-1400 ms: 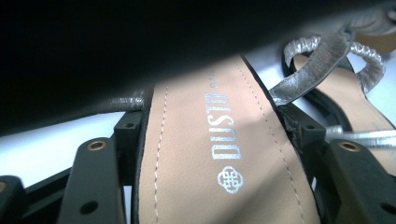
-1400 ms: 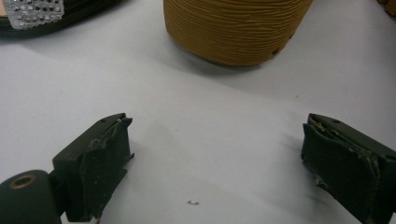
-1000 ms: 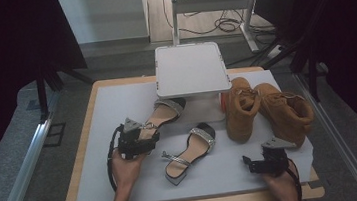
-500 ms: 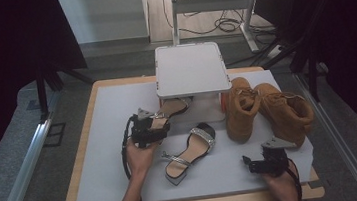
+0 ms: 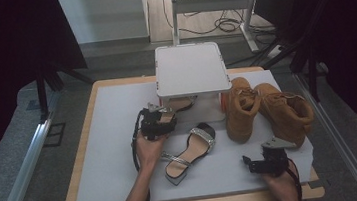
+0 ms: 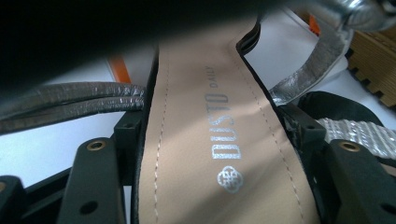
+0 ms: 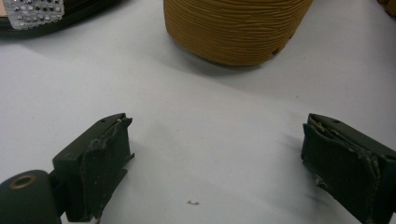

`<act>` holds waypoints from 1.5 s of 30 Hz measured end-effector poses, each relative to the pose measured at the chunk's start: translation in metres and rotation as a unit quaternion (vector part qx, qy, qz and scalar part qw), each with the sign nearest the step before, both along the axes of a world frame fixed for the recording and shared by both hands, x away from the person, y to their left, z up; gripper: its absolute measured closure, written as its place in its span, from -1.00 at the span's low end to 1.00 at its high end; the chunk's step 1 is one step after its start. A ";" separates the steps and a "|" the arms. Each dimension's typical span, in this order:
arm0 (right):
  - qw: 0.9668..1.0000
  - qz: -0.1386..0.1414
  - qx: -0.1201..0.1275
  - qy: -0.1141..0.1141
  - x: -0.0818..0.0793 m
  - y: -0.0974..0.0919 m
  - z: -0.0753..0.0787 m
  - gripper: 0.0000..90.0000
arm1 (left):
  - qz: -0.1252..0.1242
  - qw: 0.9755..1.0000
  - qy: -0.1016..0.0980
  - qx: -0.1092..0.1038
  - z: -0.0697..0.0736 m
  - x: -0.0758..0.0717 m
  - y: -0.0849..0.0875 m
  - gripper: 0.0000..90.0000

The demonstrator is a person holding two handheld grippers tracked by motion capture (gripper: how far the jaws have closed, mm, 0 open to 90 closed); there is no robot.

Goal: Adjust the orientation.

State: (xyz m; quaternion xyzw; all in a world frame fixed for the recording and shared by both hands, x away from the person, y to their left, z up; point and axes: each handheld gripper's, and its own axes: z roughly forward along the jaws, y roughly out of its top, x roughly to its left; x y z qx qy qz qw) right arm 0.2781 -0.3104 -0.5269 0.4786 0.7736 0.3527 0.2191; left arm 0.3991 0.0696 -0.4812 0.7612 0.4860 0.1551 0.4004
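Observation:
My left gripper (image 5: 162,118) is shut on a silver-strapped sandal (image 5: 183,103), whose toe reaches under the white raised stand (image 5: 191,69). In the left gripper view both jaws of the left gripper (image 6: 215,130) press the edges of the sandal's tan insole (image 6: 205,93), and its silver straps run off to either side. The matching second sandal (image 5: 192,152) lies flat on the mat in front of the stand. My right gripper (image 5: 253,163) rests near the table's front right. Its right gripper (image 7: 215,149) jaws stand open over bare mat.
Two tan boots (image 5: 240,109) (image 5: 286,112) stand right of the stand, one boot toe (image 7: 233,28) just ahead of my right gripper. The grey mat (image 5: 110,138) covers the wooden table. Stand legs and dark frames lie beyond the table.
My left gripper has carried the sandal to the right and away from me, bringing its toe under the white stand. The right gripper has stayed put.

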 end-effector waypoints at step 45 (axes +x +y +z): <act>1.000 0.000 0.000 0.000 0.000 0.000 0.000 -0.82 | 0.004 1.000 0.024 0.015 -0.022 0.030 -0.010 -0.27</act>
